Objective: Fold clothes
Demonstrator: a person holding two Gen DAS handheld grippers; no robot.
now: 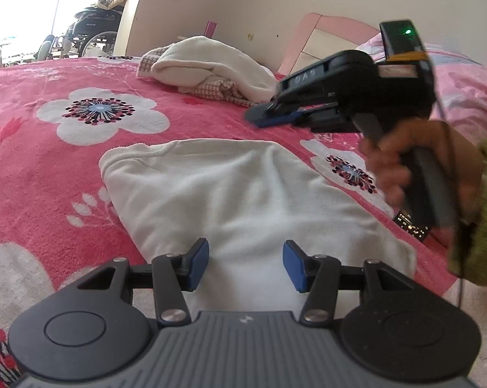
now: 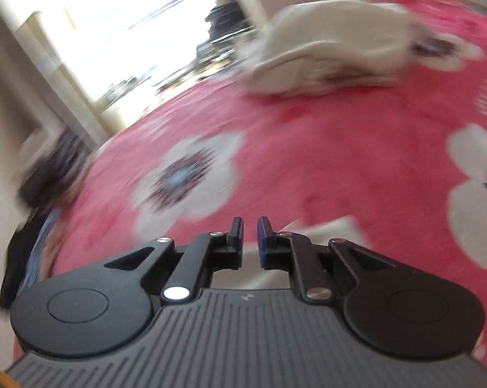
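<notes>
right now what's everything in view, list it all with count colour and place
white garment: one, white, lying flat on the blanket in front of the left gripper
clothes pile: one heap, cream and pink checked, far side of the bed
blanket: one, pink with white flowers, covering the bed
headboard: one, pink, against the wall
wheelchair: one, dark, by the window
left gripper: black with blue pads, open, empty, over the garment
right gripper: black, nearly closed, empty
hand: one, green sleeve, holding the right gripper's handle
</notes>
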